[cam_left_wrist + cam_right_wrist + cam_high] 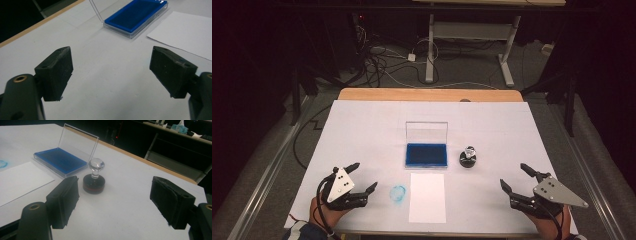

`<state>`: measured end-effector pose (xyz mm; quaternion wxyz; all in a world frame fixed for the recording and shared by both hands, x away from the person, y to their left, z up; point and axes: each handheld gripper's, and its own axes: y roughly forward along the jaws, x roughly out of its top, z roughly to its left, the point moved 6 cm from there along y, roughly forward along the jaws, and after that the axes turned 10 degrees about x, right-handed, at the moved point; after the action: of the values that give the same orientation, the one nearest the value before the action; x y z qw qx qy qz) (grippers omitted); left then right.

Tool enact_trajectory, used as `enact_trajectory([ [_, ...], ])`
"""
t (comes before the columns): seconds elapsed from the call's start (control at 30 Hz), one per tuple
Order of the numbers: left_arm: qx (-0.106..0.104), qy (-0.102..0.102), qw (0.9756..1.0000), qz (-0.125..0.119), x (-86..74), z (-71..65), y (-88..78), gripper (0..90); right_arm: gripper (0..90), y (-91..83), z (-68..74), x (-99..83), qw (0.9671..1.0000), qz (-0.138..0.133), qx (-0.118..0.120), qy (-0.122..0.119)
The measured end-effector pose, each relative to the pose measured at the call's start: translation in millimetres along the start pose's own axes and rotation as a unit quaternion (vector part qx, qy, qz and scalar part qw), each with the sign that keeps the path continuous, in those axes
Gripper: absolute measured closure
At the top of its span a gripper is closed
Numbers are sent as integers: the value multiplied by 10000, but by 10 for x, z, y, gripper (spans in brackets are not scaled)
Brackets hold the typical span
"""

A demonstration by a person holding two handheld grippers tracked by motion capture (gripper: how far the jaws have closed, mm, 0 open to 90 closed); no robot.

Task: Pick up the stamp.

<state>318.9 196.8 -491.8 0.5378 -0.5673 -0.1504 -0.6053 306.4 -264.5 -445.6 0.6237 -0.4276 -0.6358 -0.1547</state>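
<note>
We log the layout on the white-covered worktop point(362, 130). The shallow clear plastic ink-pad case with a blue pad point(426, 154) lies near the centre, its transparent lid standing upright along the far edge. Just to the right of it, apart from it, stands the round black stamp with a clear knob handle point(468, 158), upright on its base. Nearer the person, in front of the case, lies the blank white rectangular paper sheet point(427, 197), and just left of the sheet we note a faint blue ring-shaped ink mark point(398, 194) on the worktop cover.

The left tongs point(365, 175) sit at the near left, jaws spread wide with nothing between them; in the left gripper view only bare worktop shows between the pads, with the case and sheet beyond. The right tongs point(515, 176) sit at the near right, likewise spread wide and empty. They point toward the stamp, which stands well apart from them.
</note>
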Motion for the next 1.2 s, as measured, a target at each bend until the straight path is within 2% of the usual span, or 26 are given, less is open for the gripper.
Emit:
enact_trajectory([
  [0.23, -25, -51, 10000, -42, 8, -2, -22, 176, 265, 28, -49, -39, 9999, 120, 25, 38],
  [0.43, -68, 13, 10000, 38, -23, -23, -30, 176, 269, 67, -70, -30, 9997, 183, 136, -4],
  [0.5, -47, 96, 9999, 101, -29, -34, -26, 178, 285, 104, -74, -22, 9987, 362, 300, -193],
  [0.53, -35, 144, 9998, 140, -36, -44, -26, 178, 285, 104, -74, -22, 9987, 362, 300, -193],
  [0.6, -78, 127, 9996, 254, -69, -66, -32, 178, 292, 155, -94, -8, 9963, 616, 560, -193],
  [0.7, -73, 131, 9994, 301, -85, -64, -26, 179, 302, 196, -108, 18, 9951, 704, 643, -255],
  [0.77, -73, 127, 9993, 342, -100, -58, -28, 178, 303, 266, -105, 72, 9922, 886, 840, -240],
  [0.87, -59, 83, 9993, 363, -113, -53, -30, 179, 301, 316, -95, 108, 9896, 1052, 943, -287],
  [1.0, -44, 150, 9992, 356, -113, -45, -22, 178, 291, 487, -88, 185, 9797, 1510, 1279, -307],
  [1.03, -53, 151, 9992, 360, -115, -49, -24, 179, 291, 522, -89, 199, 9780, 1595, 1304, -323],
  [1.13, -74, 185, 9991, 378, -126, -49, -27, 179, 292, 588, -100, 231, 9762, 1714, 1280, -357],
  [1.17, -80, 180, 9991, 377, -130, -48, -28, 178, 292, 651, -113, 252, 9740, 1821, 1299, -349],
  [1.2, -88, 149, 9992, 371, -133, -49, -25, 178, 292, 651, -113, 252, 9740, 1821, 1299, -349],
])
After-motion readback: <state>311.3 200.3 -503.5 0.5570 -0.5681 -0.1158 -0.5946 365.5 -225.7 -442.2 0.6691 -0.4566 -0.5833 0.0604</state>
